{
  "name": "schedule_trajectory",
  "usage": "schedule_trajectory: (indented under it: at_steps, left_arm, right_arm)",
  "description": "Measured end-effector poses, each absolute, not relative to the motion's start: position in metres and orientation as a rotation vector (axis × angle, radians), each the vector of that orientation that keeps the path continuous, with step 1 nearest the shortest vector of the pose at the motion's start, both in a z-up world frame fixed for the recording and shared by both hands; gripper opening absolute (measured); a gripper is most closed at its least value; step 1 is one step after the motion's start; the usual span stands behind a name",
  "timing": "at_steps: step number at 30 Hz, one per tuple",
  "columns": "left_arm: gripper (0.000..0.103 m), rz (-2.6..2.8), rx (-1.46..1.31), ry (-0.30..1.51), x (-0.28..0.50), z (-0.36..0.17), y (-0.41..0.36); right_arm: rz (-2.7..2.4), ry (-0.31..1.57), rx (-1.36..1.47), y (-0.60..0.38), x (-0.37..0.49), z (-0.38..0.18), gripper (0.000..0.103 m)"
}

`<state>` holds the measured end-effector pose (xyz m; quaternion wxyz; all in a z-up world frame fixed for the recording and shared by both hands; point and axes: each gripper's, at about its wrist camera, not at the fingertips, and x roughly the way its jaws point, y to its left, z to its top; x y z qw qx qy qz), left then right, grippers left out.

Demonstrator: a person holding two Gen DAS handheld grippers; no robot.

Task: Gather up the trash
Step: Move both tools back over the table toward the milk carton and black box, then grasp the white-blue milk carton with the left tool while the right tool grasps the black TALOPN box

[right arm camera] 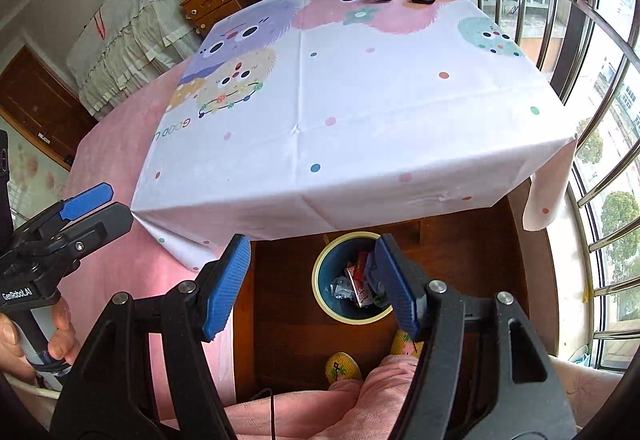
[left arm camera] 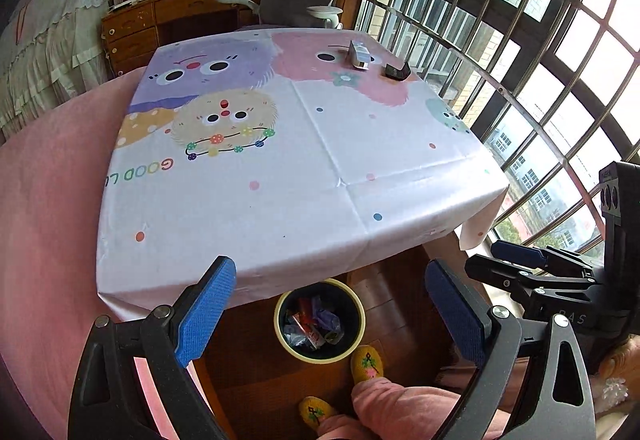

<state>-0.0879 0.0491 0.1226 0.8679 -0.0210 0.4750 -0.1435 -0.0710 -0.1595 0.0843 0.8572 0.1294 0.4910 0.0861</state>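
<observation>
A: Left wrist view first. What's the claw doing?

B: The left gripper (left arm camera: pixel 330 314) is spread wide at the bottom of the frame, nothing between its blue pads (left arm camera: pixel 206 314). Through the gap, bottom centre, stands the trash bin (left arm camera: pixel 280 310) on the wooden floor, wrappers (left arm camera: pixel 314 324) piled inside it.

A: And the table?

B: The tablecloth (left arm camera: pixel 280 200) fills the middle. Only a white box (left arm camera: pixel 359 55) and a black device (left arm camera: pixel 397 71) sit near its far edge, upper right of centre. The right gripper (left arm camera: pixel 516 260) shows at the lower right edge.

A: Right wrist view?

B: The right gripper (right arm camera: pixel 316 280) is also released, holding nothing. The bin sits lower centre, partly behind the right-hand pad (right arm camera: pixel 396 284). The left gripper appears at the left edge, a hand (right arm camera: pixel 36 336) around its handle. Pink-clad legs (right arm camera: pixel 360 400) and yellow slippers (right arm camera: pixel 342 366) lie along the bottom.
</observation>
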Motion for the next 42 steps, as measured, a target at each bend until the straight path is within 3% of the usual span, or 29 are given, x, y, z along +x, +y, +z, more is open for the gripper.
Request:
schedule_trajectory:
  at_steps: [15, 19, 22, 24, 29, 38, 42]
  left_arm:
    - [0.097, -0.324, 0.002, 0.915, 0.050, 0.189, 0.002]
    - [0.097, -0.301, 0.002, 0.929, 0.112, 0.189, -0.021]
    - [0.096, -0.268, 0.013, 0.960, 0.165, 0.180, -0.043]
    - [0.095, -0.262, 0.009, 0.988, 0.206, 0.172, -0.062]
    - [0.075, -0.263, 0.021, 1.072, 0.305, 0.140, -0.116]
    - [0.073, -0.230, 0.023, 1.158, 0.422, 0.074, -0.183]
    - [0.073, -0.214, -0.005, 1.209, 0.462, 0.049, -0.193]
  right_arm:
    - [0.042, 0.921, 0.187, -0.216, 0.023, 0.142, 0.062]
    - [0.014, 0.948, 0.199, -0.251, 0.080, 0.134, 0.054]
    - [0.031, 0.985, 0.220, -0.277, 0.133, 0.120, 0.042]
    - [0.032, 1.004, 0.220, -0.296, 0.168, 0.112, 0.039]
    - [0.054, 1.045, 0.246, -0.342, 0.260, 0.092, 0.038]
    - [0.080, 1.140, 0.311, -0.394, 0.404, 0.033, 0.035]
    - [0.095, 1.181, 0.362, -0.400, 0.434, 0.004, 0.029]
